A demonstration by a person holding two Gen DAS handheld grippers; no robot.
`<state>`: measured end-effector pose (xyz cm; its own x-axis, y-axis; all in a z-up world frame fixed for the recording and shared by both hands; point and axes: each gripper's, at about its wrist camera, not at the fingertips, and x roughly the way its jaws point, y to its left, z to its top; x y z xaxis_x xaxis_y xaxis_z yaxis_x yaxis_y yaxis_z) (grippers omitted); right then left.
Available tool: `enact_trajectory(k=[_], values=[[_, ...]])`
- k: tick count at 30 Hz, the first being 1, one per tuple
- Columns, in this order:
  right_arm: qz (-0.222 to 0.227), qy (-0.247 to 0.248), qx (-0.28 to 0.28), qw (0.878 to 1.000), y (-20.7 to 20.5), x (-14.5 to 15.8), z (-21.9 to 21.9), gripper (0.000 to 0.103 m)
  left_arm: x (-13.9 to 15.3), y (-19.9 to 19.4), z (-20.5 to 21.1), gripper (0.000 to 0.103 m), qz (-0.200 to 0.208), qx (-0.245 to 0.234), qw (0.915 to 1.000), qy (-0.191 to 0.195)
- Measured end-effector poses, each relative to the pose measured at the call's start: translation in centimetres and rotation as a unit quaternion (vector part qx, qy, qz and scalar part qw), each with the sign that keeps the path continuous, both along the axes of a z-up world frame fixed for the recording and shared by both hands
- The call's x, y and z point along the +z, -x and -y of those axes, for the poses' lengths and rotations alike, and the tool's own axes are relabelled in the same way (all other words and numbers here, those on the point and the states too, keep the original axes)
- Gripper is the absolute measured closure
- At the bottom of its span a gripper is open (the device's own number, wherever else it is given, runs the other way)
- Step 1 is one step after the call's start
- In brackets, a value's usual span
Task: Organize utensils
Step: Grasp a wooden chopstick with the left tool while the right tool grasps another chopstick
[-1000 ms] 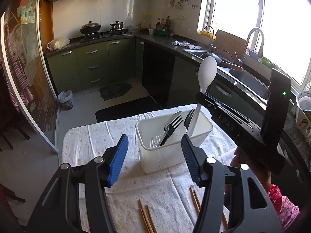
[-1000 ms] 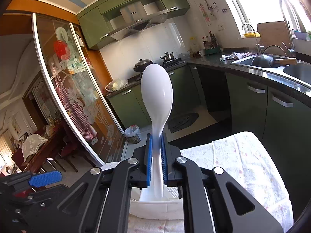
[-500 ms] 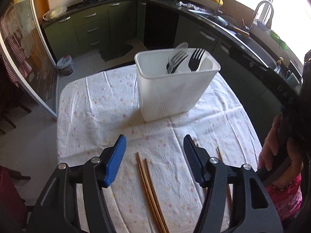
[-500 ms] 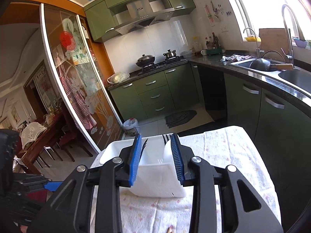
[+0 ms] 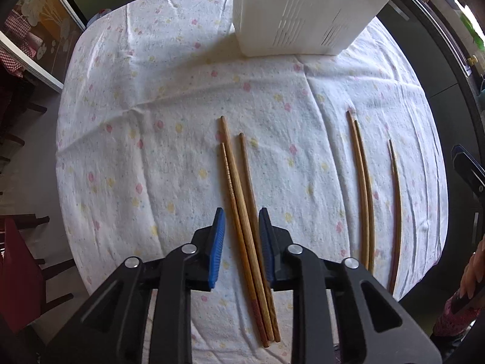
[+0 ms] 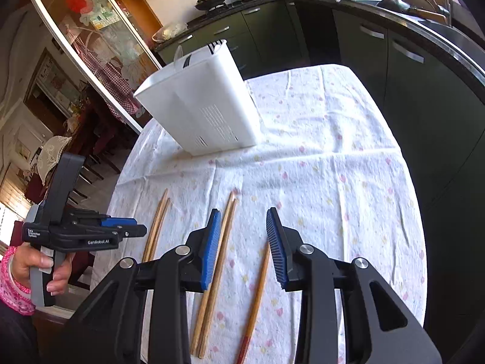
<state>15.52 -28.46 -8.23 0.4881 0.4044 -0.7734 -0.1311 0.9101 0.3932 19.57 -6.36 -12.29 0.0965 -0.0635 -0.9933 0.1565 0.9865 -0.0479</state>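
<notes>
Step in hand: chopstick pickup. Left gripper parted, straddling three chopsticks, not yet clamped. Right gripper parted, empty. Next, likely: clamp, lift, carry to white holder.

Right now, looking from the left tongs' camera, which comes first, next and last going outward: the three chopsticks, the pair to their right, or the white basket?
1. Three chopsticks, lying between the left tongs' open tips.
2. Chopstick pair, off to the right.
3. White utensil basket, at the table's far end.
</notes>
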Motion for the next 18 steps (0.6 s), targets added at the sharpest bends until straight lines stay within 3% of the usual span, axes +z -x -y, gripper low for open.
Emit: enact_trajectory(k=[5, 9, 18], values=[[-0.025, -0.005, 0.009, 1.0, 0.9, -1.2, 0.4, 0.071, -1.3, -0.6, -1.8, 0.094, -0.022, 0.027, 0.9994, -0.008], [-0.031, -0.006, 0.013, 0.999, 0.6, -1.2, 0.4, 0.071, -1.7, -0.6, -2.1, 0.094, -0.031, 0.032, 0.9989, 0.012], [-0.044, -0.008, 0.02, 0.999, 0.4, -1.4, -0.2, 0.071, -1.8, -0.4, -0.8, 0.094, -0.029, 0.015, 0.9995, 0.001]])
